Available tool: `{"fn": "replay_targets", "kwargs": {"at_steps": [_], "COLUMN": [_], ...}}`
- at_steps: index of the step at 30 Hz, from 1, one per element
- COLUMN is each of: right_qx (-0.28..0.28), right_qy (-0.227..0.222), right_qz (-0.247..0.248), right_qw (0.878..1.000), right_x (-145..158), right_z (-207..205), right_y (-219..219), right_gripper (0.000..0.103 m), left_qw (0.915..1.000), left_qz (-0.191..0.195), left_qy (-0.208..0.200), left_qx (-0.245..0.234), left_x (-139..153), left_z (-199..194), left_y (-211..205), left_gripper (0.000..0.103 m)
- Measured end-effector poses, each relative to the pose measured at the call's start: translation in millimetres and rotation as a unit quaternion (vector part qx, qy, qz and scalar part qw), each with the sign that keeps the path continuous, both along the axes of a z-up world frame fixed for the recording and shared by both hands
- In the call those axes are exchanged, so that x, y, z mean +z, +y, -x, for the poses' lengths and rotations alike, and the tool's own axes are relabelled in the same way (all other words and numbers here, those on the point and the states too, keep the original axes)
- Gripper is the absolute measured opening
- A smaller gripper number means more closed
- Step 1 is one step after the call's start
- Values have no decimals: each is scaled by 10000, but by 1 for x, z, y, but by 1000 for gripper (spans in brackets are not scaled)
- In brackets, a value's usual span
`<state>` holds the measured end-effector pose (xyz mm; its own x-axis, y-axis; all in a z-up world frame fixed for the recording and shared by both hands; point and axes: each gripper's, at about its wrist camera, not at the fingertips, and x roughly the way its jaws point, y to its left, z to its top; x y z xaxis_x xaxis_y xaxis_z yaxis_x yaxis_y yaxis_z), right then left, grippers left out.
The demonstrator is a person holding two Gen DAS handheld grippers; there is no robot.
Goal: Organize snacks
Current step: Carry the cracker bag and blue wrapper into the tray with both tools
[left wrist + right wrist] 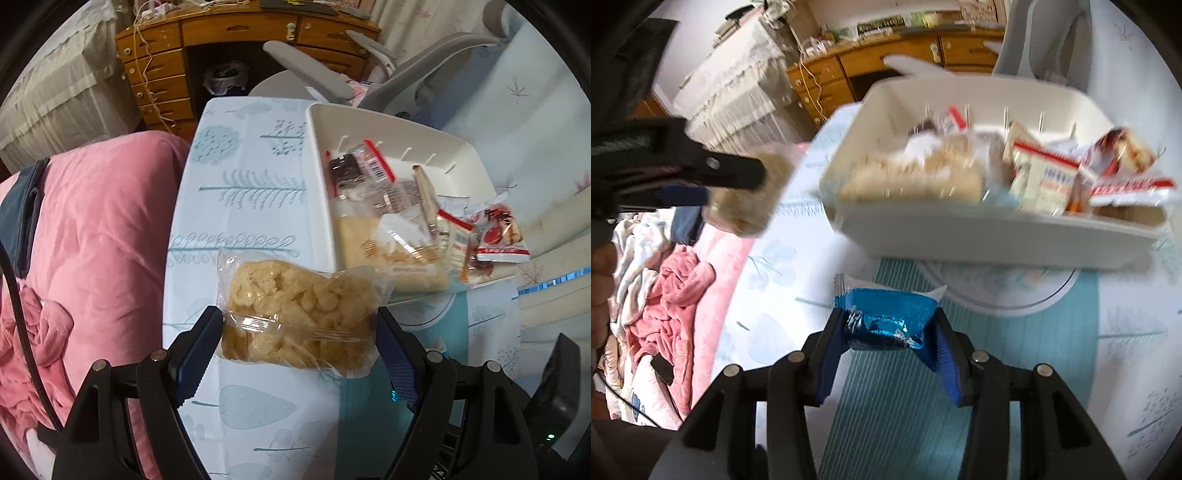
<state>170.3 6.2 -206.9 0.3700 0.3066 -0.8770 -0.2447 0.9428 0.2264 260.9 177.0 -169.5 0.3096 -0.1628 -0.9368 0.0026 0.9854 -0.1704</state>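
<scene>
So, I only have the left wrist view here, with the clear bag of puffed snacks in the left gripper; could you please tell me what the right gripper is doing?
Observer: The right gripper is shut on a blue foil packet.
Operator: Is it over the white bin yet?
Observer: No; the white bin lies ahead of it, and the packet hangs over the teal part of the tablecloth.
Operator: Where is my left gripper from there?
Observer: The left gripper with its clear bag of puffed snacks is at the left, short of the bin's left end.
</scene>
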Motion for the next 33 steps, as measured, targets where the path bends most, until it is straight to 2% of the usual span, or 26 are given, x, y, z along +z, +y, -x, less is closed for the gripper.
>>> {"fn": "replay_targets", "kwargs": {"at_steps": [8, 17, 21, 25, 27, 28, 30, 33], "right_qx": [62, 42, 127, 157, 225, 238, 245, 243], "right_qy": [-436, -1115, -1354, -1470, -1442, -1415, -1432, -1423], "right_qz": [14, 202, 440, 473, 537, 628, 714, 707], "right_qw": [9990, 9936, 9897, 9879, 9878, 9877, 9868, 9870], "right_x": [46, 90, 99, 102, 101, 100, 98, 99], "right_z": [-21, -50, -60, -70, -74, -76, -76, -75], "right_y": [-30, -72, -81, -89, -88, -88, -87, -88], "right_gripper": [46, 48, 51, 54, 60, 67, 69, 71], "left_qw": [9996, 9991, 9991, 9984, 9982, 9980, 9979, 9975], "left_qz": [0, -58, 34, 209, 328, 398, 422, 478], "left_qy": [66, -209, -300, -454, -453, -455, -482, -504], "left_qx": [-266, -369, -285, -256, -196, -167, -133, -118], "left_x": [27, 50, 55, 58, 57, 56, 56, 56], "left_z": [-22, -57, -74, -86, -89, -90, -90, -86], "left_y": [-38, -76, -89, -98, -99, -99, -98, -94], "left_gripper": [81, 81, 82, 82, 85, 87, 93, 96]}}
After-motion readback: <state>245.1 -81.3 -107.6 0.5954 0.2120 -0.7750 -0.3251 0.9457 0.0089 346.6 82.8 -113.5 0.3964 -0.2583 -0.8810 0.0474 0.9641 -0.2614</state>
